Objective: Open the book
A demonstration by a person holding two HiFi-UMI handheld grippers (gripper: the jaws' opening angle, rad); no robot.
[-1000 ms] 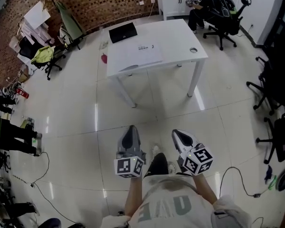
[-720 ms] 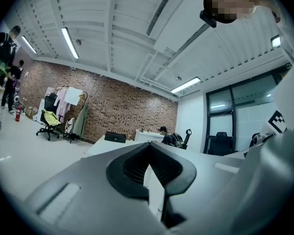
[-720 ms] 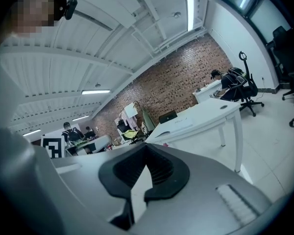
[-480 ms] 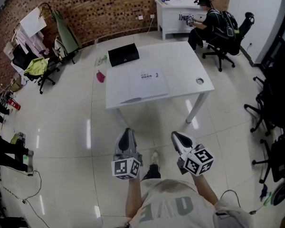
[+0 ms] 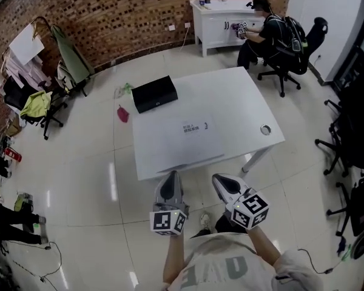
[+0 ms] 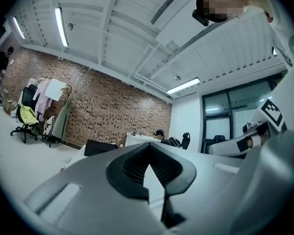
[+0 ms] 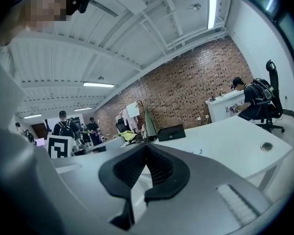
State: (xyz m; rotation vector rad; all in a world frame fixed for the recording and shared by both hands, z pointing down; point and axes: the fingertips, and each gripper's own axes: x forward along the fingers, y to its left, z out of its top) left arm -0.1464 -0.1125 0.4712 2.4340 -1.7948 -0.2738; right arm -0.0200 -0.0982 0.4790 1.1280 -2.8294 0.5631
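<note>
1. The room is an office with a red brick wall (image 5: 121, 11) and a shiny pale tiled floor (image 5: 79, 180). A white table (image 5: 242, 102) stands in the middle.
2. The white book (image 5: 191, 139) lies flat and closed on the table, near its front edge. A black box (image 5: 154, 93) sits at the far left corner, apart from it.
3. The left gripper (image 5: 168, 180) hangs in the air just before the front edge of the table. Its jaws are pressed together and hold nothing.
4. The right gripper (image 5: 220, 182) is beside it, also closed and empty.
5. A person (image 5: 264, 32) sits at a white cabinet (image 5: 215, 14) by the wall.
</note>
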